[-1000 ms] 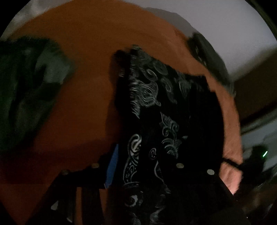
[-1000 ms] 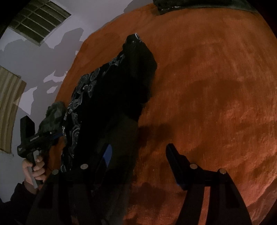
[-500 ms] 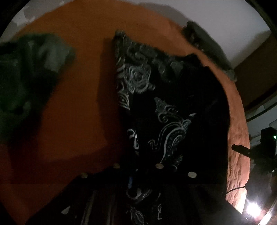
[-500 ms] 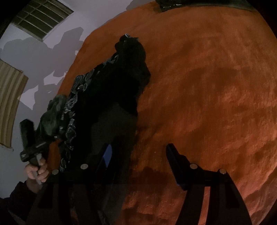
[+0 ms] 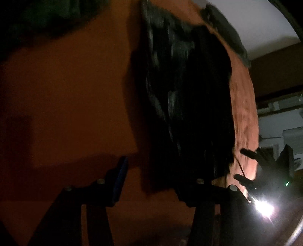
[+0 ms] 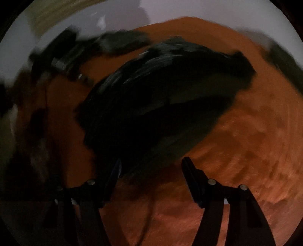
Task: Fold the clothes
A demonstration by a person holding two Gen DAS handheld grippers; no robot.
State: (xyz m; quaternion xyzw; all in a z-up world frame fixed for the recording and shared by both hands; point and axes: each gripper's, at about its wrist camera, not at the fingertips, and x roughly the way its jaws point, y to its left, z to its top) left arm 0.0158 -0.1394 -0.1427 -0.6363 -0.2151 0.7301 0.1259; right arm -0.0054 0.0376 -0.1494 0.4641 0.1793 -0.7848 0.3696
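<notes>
While both hand-held grippers gape empty, black garment covers orange surface.

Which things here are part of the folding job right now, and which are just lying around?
In the job:
black patterned garment lying on the orange blanket
left gripper, open
right gripper, open

Lying about:
dark green clothing at the blanket's far left
dark grey cloth at its far edge
bright lamp off to the right
</notes>
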